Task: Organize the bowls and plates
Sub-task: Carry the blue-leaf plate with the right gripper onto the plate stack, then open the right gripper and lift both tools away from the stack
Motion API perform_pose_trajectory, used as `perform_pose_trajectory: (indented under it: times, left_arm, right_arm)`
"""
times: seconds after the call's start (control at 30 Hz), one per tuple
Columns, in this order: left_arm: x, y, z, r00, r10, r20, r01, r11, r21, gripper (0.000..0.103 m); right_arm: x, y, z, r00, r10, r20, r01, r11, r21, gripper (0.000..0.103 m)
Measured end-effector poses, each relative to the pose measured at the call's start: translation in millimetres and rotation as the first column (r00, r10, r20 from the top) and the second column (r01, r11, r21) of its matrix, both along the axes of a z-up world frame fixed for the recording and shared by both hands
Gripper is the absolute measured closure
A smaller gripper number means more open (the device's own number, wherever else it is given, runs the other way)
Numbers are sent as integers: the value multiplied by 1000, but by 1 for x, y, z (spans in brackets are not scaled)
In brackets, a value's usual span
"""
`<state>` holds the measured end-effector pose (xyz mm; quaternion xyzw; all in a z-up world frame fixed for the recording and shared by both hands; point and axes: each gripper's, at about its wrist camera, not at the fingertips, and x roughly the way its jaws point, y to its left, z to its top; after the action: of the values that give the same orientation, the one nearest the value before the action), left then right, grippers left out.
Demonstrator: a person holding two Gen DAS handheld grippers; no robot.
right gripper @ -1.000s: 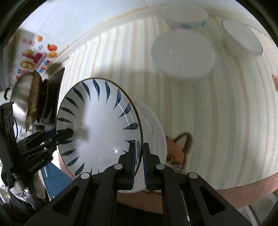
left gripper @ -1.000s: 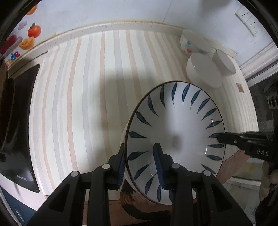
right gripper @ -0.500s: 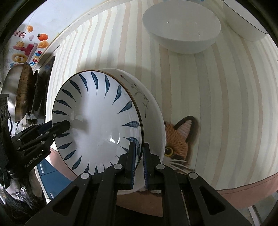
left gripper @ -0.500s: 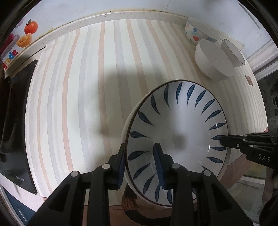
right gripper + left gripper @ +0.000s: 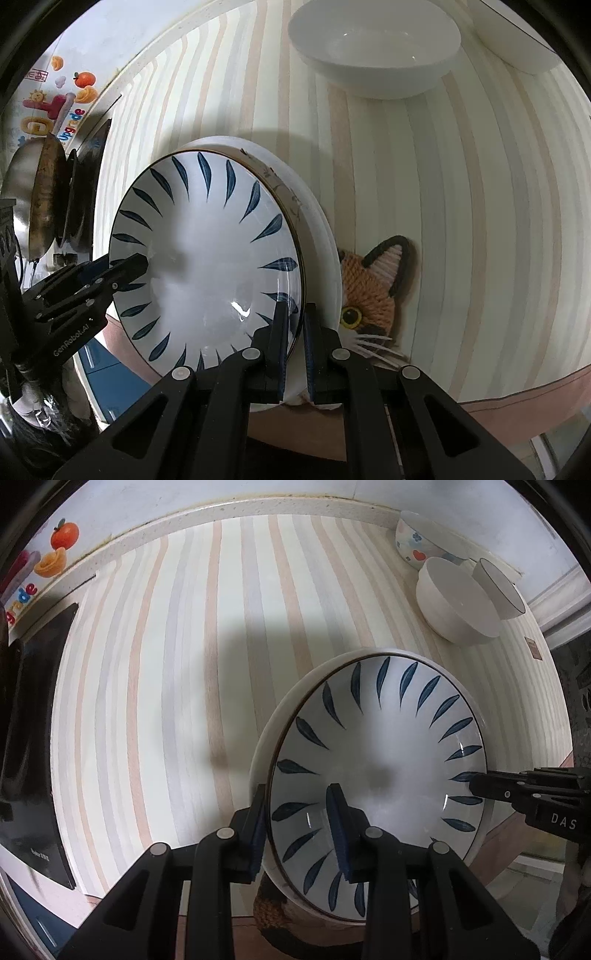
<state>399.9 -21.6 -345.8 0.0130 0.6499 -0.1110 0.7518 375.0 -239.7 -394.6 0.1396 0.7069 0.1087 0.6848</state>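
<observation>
A white plate with blue leaf marks lies on top of a larger white plate. My left gripper straddles the near rim of the blue-leaf plate, one finger inside and one outside, with a wide gap. My right gripper is shut on the opposite rim of the blue-leaf plate; it shows in the left wrist view. The left gripper shows in the right wrist view.
Three bowls stand at the back right: a flower-patterned bowl, a plain white bowl and a dark-rimmed bowl. A knitted cat coaster lies under the plates. A black cooktop with a pan is at left.
Both grippers have lowered the blue-leaf plate down onto the larger white plate. The bowls look closer in the right wrist view.
</observation>
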Motion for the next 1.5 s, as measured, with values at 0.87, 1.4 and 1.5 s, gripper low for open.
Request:
perform_pose_trajectory:
  times: [0.87, 1.4, 1.5]
  left_arm:
    - [-43, 15, 50, 975, 160, 152, -167, 986, 30, 74]
    - [-145, 15, 167, 933, 103, 344, -107, 994, -8, 14]
    - [-164, 21, 186, 917, 109, 383, -113, 993, -12, 14]
  right_arm:
    - [-20, -1, 44, 992, 21, 121, -17, 999, -40, 76]
    - [-133, 23, 197, 917, 6, 399, 72, 981, -180, 14]
    - [-158, 24, 222, 898, -10, 439, 101, 978, -185, 12]
